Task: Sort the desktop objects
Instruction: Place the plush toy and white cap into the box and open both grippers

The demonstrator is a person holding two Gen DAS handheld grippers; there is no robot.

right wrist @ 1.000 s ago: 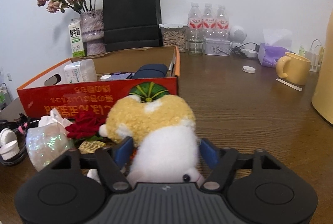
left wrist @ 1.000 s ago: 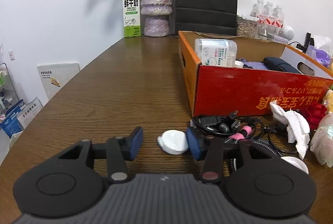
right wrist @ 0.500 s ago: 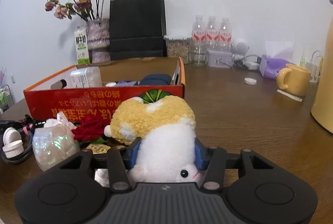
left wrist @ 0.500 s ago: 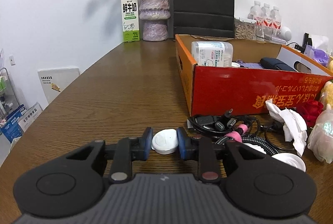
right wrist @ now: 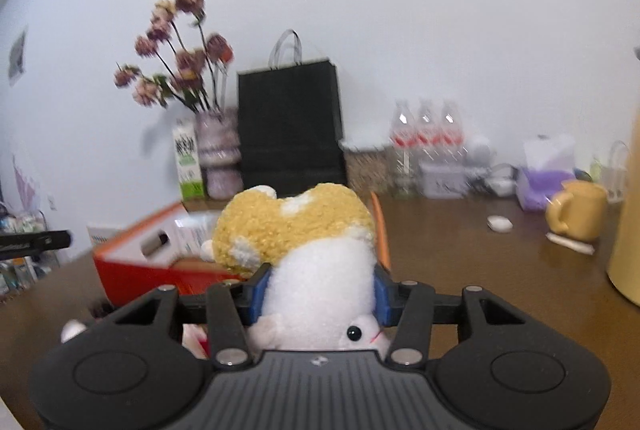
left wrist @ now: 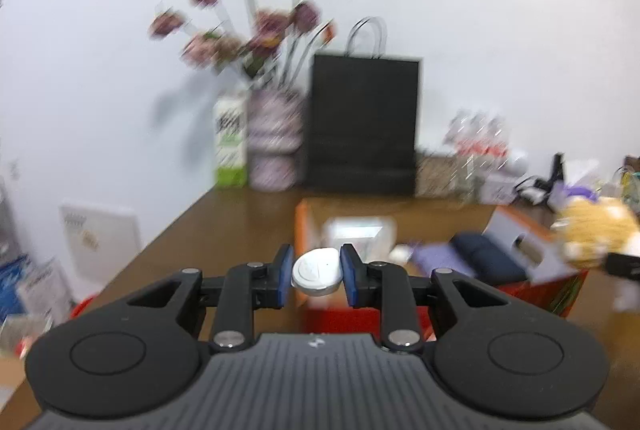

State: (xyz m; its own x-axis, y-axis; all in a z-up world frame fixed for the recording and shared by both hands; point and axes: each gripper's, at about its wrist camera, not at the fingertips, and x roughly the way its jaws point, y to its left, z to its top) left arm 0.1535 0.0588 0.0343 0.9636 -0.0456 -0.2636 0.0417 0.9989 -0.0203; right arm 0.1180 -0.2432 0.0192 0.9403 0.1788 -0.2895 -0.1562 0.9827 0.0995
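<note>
My left gripper (left wrist: pixel 316 273) is shut on a small white round case (left wrist: pixel 317 272) and holds it in the air in front of the near left corner of the orange-red cardboard box (left wrist: pixel 400 310). My right gripper (right wrist: pixel 318 296) is shut on a yellow and white plush toy (right wrist: pixel 304 242), lifted above the table beside the box (right wrist: pixel 132 270). The plush toy also shows at the right edge of the left wrist view (left wrist: pixel 596 234). Inside the box lie a clear plastic container (left wrist: pixel 356 234) and a dark blue case (left wrist: pixel 488 258).
At the back stand a milk carton (left wrist: pixel 230 146), a vase of dried flowers (left wrist: pixel 274 146), a black paper bag (left wrist: pixel 362 126) and water bottles (right wrist: pixel 426 134). A yellow mug (right wrist: pixel 580 216), a tissue pack (right wrist: pixel 546 178) and a small white lid (right wrist: pixel 500 223) sit right.
Both grippers have risen from the table with their loads. The left one lifted the white case toward the box; the right one lifted the plush toy. Both views are blurred by motion.
</note>
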